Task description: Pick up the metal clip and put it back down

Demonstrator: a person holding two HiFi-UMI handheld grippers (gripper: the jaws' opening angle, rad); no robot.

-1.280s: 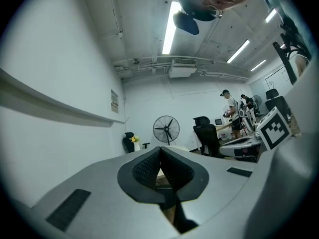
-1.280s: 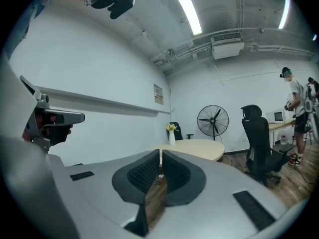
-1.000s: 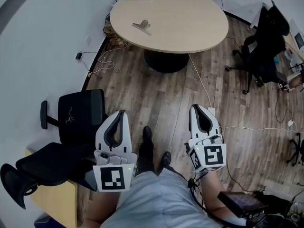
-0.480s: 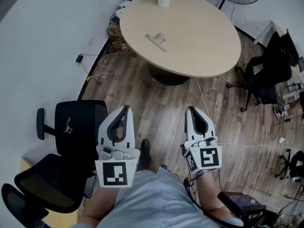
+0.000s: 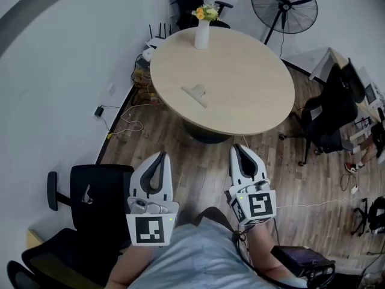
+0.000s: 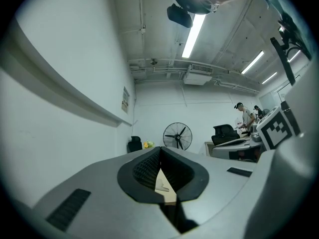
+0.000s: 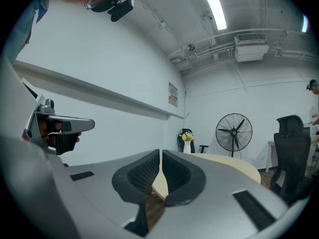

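The metal clip (image 5: 195,93) lies flat on the round wooden table (image 5: 252,95), left of its middle. Through the left gripper's closed jaws the clip (image 6: 162,185) shows small and far off. Both grippers are held low over the floor, well short of the table. My left gripper (image 5: 160,155) is shut with nothing in it. A little to its right, my right gripper (image 5: 236,148) is shut and empty too, its tips near the table's front edge.
A white vase of flowers (image 5: 203,27) stands at the table's far edge. A standing fan (image 5: 284,8) is at the back right. Black office chairs stand at the left (image 5: 99,191) and right (image 5: 328,122). Cables (image 5: 123,122) run along the wall and floor.
The view has tilted up and moved toward the table, so the table and clip sit lower in view. Both grippers stay shut and side by side.
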